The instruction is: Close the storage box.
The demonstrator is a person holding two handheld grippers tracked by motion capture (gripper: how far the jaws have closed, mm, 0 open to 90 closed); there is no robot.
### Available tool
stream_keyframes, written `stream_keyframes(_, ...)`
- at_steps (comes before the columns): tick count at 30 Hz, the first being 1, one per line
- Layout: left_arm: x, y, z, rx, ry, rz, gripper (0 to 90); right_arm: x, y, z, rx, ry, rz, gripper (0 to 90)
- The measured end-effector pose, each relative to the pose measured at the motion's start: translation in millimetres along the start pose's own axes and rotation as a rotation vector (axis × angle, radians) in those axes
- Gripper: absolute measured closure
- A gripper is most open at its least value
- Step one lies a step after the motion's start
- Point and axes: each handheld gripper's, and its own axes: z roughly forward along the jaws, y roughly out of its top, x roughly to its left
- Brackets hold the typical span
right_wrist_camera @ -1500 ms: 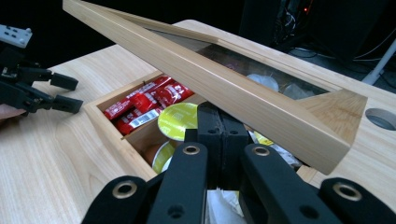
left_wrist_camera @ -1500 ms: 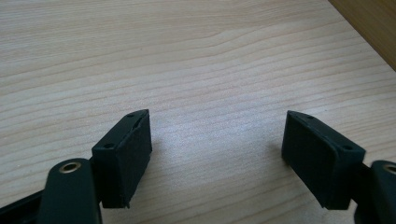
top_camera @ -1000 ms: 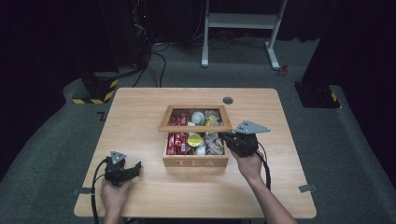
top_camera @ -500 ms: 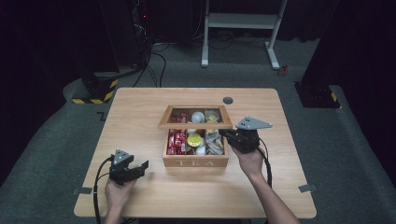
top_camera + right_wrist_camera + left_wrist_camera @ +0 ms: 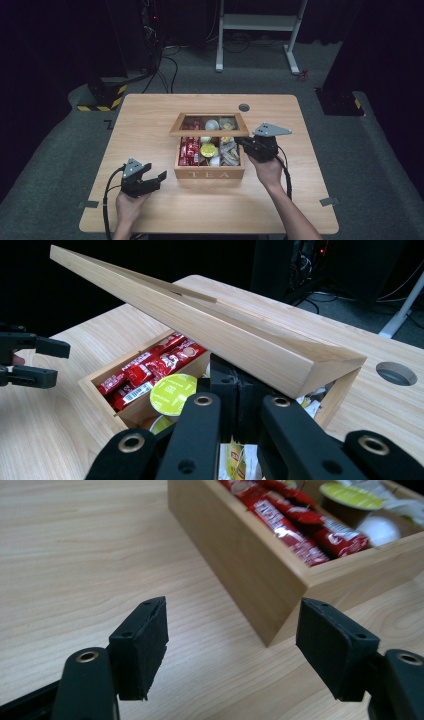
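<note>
A wooden box (image 5: 210, 174) marked TEA stands mid-table with its lid (image 5: 210, 132) raised partway. Inside lie red packets (image 5: 189, 150), a yellow-topped capsule (image 5: 208, 149) and tea bags. My right gripper (image 5: 241, 142) is shut at the box's right side, its tips under the tilted lid (image 5: 225, 335) and nothing visible between the jaws (image 5: 232, 377). My left gripper (image 5: 152, 172) hovers left of the box's front corner (image 5: 272, 625). Its jaws have just been closing partway and now stand open with nothing between them (image 5: 232, 625).
The table (image 5: 150, 120) has a round cable hole (image 5: 244, 107) behind the box. Bare wood lies left of and in front of the box. A white desk frame (image 5: 260, 22) and a black-and-yellow base (image 5: 102, 97) stand on the floor beyond.
My left gripper has risen off the table and moved right toward the box's front corner, with its jaws narrower than before. The right gripper and lid have stayed put.
</note>
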Motion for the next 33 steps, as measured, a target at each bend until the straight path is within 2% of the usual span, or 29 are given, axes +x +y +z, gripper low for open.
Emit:
stream_keyframes(2, -1.5, 2.2, -0.4, 0.0, -0.016, 0.001, 29.7, -0.1, 0.9, 0.1, 0.0, 0.0, 0.003, 88.5)
stream_keyframes(5, -4.6, 5.3, -0.5, 0.012, -0.03, 0.029, 31.6, -0.3, 2.3, 0.2, 0.006, 0.002, 0.0, 88.4)
stream_keyframes(9, -8.4, 8.2, 0.4, 0.016, -0.034, 0.05, 32.4, -1.1, 4.0, 0.3, 0.005, 0.003, 0.001, 88.4)
stream_keyframes(20, -18.4, 21.8, -1.0, -0.007, -0.084, 0.037, 32.9, -2.2, 7.2, 0.2, 0.01, 0.004, 0.002, 88.4)
stream_keyframes(23, -21.3, 25.4, -1.3, -0.011, -0.089, 0.053, 32.3, -2.2, 8.5, 0.1, 0.01, 0.001, 0.002, 88.4)
stream_keyframes(30, -28.6, 32.7, 0.4, -0.041, -0.109, 0.061, 32.5, -2.7, 10.4, 0.0, 0.014, 0.005, -0.003, 88.4)
stream_keyframes(33, -32.2, 36.2, 3.8, -0.031, -0.109, 0.088, 32.8, -2.6, 10.6, 0.0, 0.012, 0.004, 0.0, 88.4)
